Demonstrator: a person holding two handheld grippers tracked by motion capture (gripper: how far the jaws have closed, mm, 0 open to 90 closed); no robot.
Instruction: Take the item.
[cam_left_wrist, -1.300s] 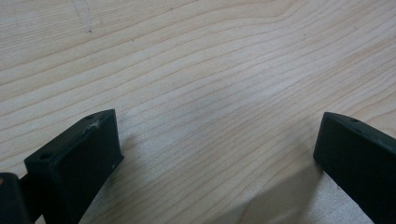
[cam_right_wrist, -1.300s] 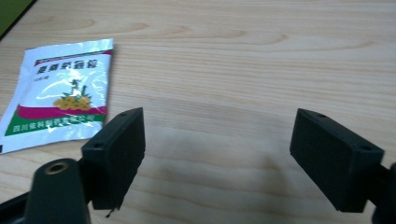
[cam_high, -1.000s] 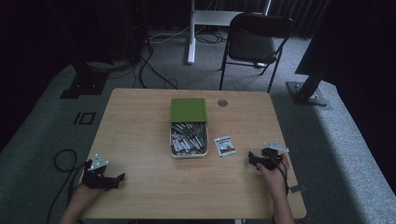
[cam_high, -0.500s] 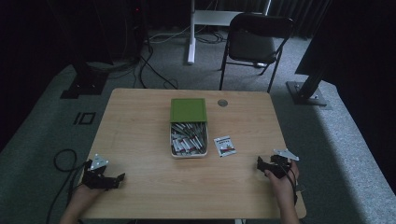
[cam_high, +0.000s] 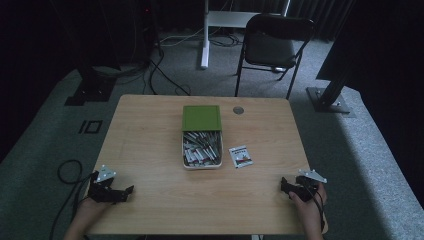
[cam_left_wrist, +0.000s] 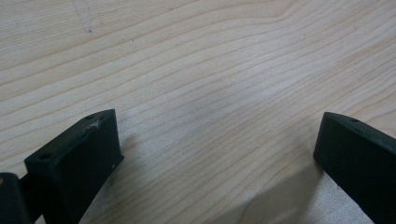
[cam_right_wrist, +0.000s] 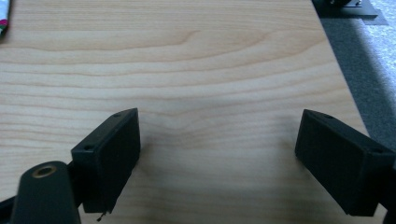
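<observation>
Left black two-jaw gripper (cam_high: 111, 191) rests at near-left tabletop corner, jaws spread, empty. Right black two-jaw gripper (cam_high: 296, 186) near right corner, likewise released. Open white box of small packets (cam_high: 201, 150) mid-table, loose white sachet (cam_high: 240, 156) beside it. Likely next: reach for sachet.

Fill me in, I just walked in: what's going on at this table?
A person sits at a wooden table with a two-jaw gripper in each hand. The left gripper and the right gripper rest near the front corners, both with jaws open and empty. In the middle is an open box of small packets, its green lid just behind it, and one loose packet beside it. Nothing is being handled.
</observation>
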